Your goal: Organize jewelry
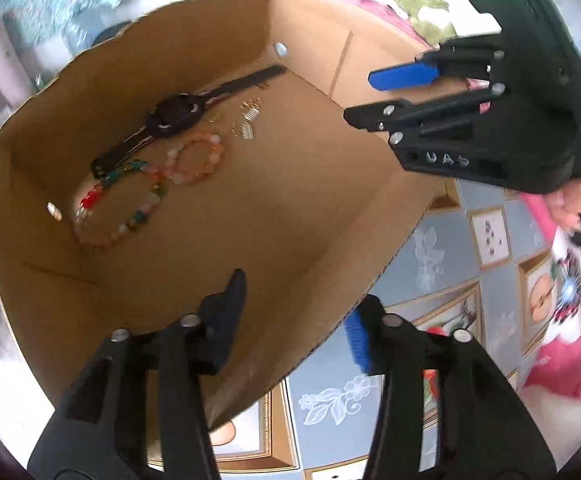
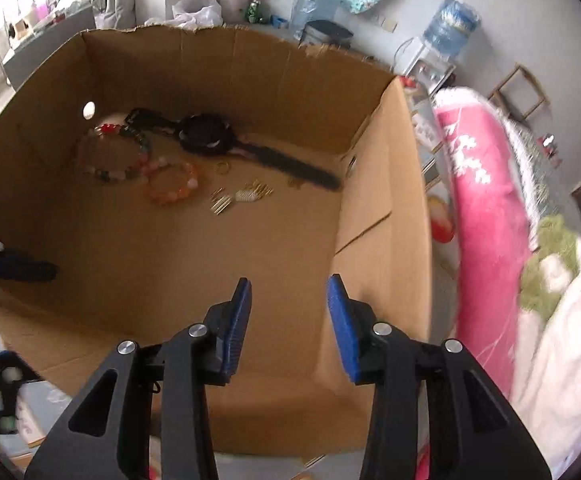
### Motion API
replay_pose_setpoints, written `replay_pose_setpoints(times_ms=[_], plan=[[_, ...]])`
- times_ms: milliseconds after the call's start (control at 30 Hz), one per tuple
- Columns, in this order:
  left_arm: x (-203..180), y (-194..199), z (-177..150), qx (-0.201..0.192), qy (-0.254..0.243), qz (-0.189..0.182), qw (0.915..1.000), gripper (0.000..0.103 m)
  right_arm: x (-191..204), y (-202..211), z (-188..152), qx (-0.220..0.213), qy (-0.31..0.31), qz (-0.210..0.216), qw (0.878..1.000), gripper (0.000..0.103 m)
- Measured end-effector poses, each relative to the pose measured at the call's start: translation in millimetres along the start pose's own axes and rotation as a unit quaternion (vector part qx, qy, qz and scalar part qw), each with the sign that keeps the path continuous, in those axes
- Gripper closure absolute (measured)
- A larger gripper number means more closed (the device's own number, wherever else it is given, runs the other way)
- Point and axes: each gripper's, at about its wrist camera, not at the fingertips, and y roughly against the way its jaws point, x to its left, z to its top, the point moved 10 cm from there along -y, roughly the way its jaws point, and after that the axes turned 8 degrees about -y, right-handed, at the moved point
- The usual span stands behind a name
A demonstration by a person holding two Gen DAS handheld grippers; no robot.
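Both grippers are positioned above an open cardboard box (image 2: pixel 382 208), pointing steeply down into it. The left gripper (image 1: pixel 294 316) has its fingers spread with nothing between them. The right gripper (image 2: pixel 288 320) is likewise parted and empty, its ribbed blue pads facing each other.

The jewelry lies grouped at the far left of the box floor: a black wristwatch (image 2: pixel 206 136) with a round case and a long matte strap, a multicoloured bead bracelet (image 2: pixel 116 152), a smaller orange-and-pink bead bracelet (image 2: pixel 170 184) touching it, and small gold-and-white earrings (image 2: pixel 246 194) just right of the bracelets. The beads appear smooth and glossy; the box is plain corrugated board with a ragged top edge.

Judged step: between placements, with several pieces already deposited. No further piece is visible outside the box, on the patterned cloth (image 1: pixel 430 256). The next move calls for locating a remaining item, or a fine pinch on the earrings, which are small and liable to slip.
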Motion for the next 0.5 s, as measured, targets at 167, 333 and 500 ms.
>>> replay_pose_setpoints(times_ms=[167, 333, 500], plan=[[-31.9, 7.3, -30.4, 0.003, -0.052, 0.020, 0.9984, 0.078, 2.3, 17.5, -33.6, -0.002, -0.002, 0.015, 1.000, 0.066], [-59.6, 24.1, -65.4, 0.008, -0.083, 0.020, 0.9963, 0.076, 16.3, 41.9, -67.7, 0.001, -0.003, 0.052, 0.999, 0.066], [-80.1, 38.2, -101.1, 0.021, -0.136, 0.056, 0.9889, 0.078, 35.0, 65.4, -105.6, 0.003, 0.008, 0.073, 0.997, 0.064]])
